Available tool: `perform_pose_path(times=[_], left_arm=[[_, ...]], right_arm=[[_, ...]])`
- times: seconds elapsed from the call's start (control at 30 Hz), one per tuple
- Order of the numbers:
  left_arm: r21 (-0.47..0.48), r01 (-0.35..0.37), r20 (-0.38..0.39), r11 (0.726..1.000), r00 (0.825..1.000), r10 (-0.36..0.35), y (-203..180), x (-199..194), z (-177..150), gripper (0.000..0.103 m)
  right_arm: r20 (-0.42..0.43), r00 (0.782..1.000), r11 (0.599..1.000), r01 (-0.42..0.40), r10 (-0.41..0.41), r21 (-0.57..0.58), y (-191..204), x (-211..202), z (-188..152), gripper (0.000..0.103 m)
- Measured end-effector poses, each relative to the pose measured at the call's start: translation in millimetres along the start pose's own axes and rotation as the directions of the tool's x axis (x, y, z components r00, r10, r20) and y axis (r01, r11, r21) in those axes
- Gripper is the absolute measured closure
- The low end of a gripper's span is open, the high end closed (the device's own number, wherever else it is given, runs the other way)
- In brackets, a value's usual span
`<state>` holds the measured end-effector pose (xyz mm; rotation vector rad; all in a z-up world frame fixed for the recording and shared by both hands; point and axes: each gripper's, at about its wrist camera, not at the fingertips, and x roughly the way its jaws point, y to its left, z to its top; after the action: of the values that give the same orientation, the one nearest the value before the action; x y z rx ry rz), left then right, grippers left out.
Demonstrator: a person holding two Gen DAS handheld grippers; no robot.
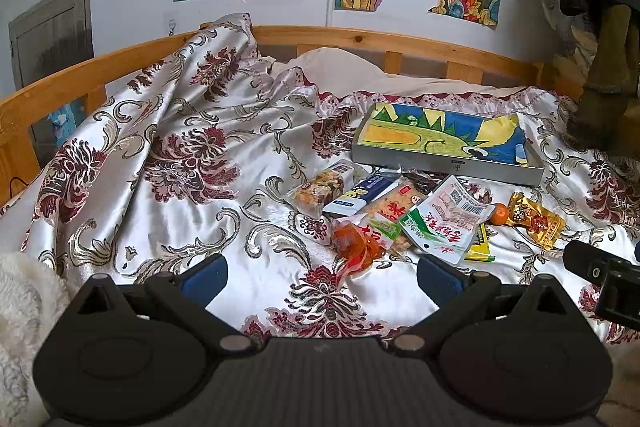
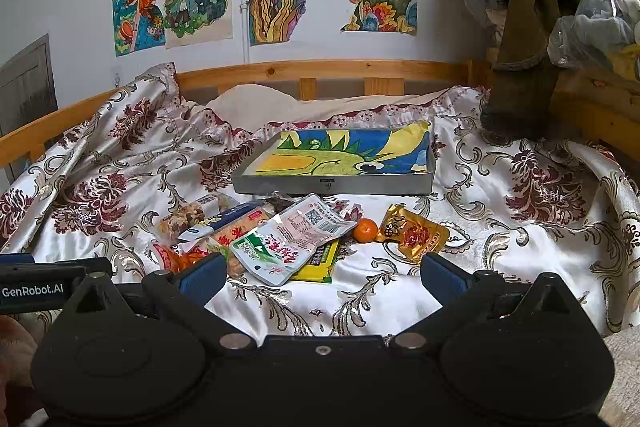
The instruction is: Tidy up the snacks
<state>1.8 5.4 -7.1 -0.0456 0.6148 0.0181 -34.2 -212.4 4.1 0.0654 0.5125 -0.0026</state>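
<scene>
Several crinkled snack packets lie heaped on the floral satin bedspread (image 1: 192, 155), just in front of the shallow grey tray (image 2: 332, 184) lined with a crayon drawing — a white-and-green pouch (image 2: 286, 241) on top, a gold foil packet (image 2: 414, 233) apart at the right, a small orange fruit (image 2: 365, 229) between them. We hold the left claw (image 1: 322, 273) and right claw (image 2: 322, 273) spread wide, gripping nothing.
</scene>
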Motion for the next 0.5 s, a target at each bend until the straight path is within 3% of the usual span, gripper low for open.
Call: perform_pose_path(times=[0.5], left_arm=[[-0.001,0.000,-0.002,1.000,1.000,0.000,2.5,-0.3,-0.3,0.001]], right_arm=[[0.001,1.000,1.000,-0.002,0.002,-0.001,0.7,-1.4,1.7,0.001]])
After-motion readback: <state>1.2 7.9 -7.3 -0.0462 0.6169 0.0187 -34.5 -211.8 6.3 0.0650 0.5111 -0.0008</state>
